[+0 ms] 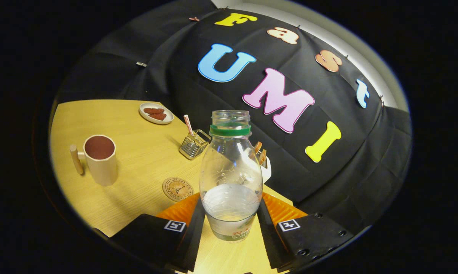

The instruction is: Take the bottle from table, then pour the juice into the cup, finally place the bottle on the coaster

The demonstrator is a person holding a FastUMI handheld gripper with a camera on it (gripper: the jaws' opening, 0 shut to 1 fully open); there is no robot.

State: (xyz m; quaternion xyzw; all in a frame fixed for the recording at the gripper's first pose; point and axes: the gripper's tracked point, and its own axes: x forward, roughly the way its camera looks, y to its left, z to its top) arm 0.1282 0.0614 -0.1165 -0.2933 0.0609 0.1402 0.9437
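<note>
My claw (230, 219) grips the lower body of the open plastic bottle (230, 171), right of the coaster (177, 188); partly full, likely light, thin-walled, slick, so I squeeze low and gently.

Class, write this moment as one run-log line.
gripper: shut on bottle | bottle: uncapped, upright | cup: filled | coaster: bare

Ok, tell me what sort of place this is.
Likely a staged recording booth, not a real kitchen: a black cloth wall backs a small wooden table set with a cup, coaster and snack plate. The hand-held gripper is shut on an uncapped bottle.
</note>
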